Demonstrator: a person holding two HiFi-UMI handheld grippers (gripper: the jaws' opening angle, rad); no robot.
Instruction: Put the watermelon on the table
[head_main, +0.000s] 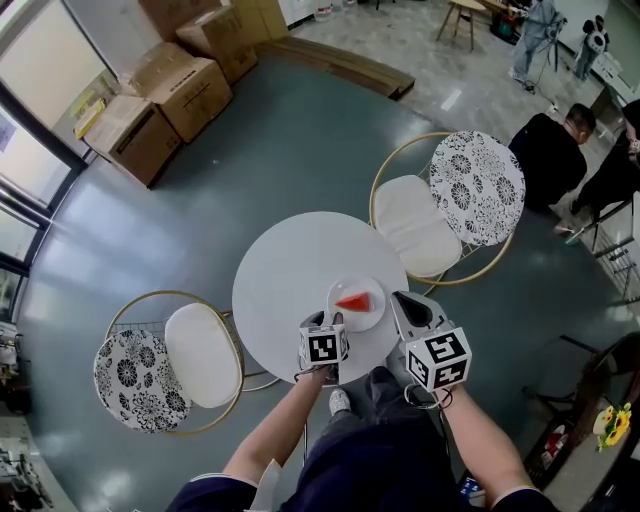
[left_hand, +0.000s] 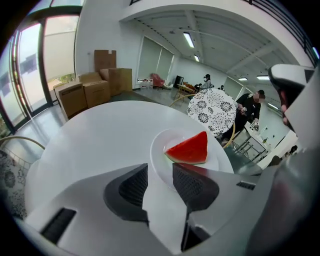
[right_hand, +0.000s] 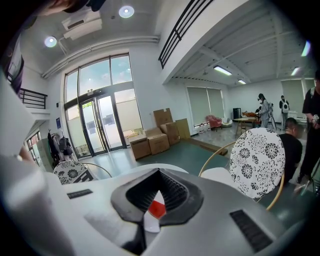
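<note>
A red watermelon wedge (head_main: 354, 300) (left_hand: 190, 148) lies on a small white plate (head_main: 375, 315) (left_hand: 164, 140) near the front right edge of the round white table (head_main: 280, 260) (left_hand: 100, 135). My left gripper (head_main: 325, 318) (left_hand: 160, 176) is open, and the plate's near rim lies in the gap between its dark pads without being pressed. My right gripper (head_main: 400, 300) (right_hand: 159, 172) hovers just right of the plate with its fingertips together and nothing in them. Behind those tips the watermelon (right_hand: 157, 209) and the plate (right_hand: 151, 223) show through.
Two gold-framed chairs with floral backs stand by the table, one at the back right (head_main: 440, 200) and one at the front left (head_main: 170, 360). Cardboard boxes (head_main: 170, 100) sit by the windows. People (head_main: 550, 150) are at the far right. My legs are below the table's front edge.
</note>
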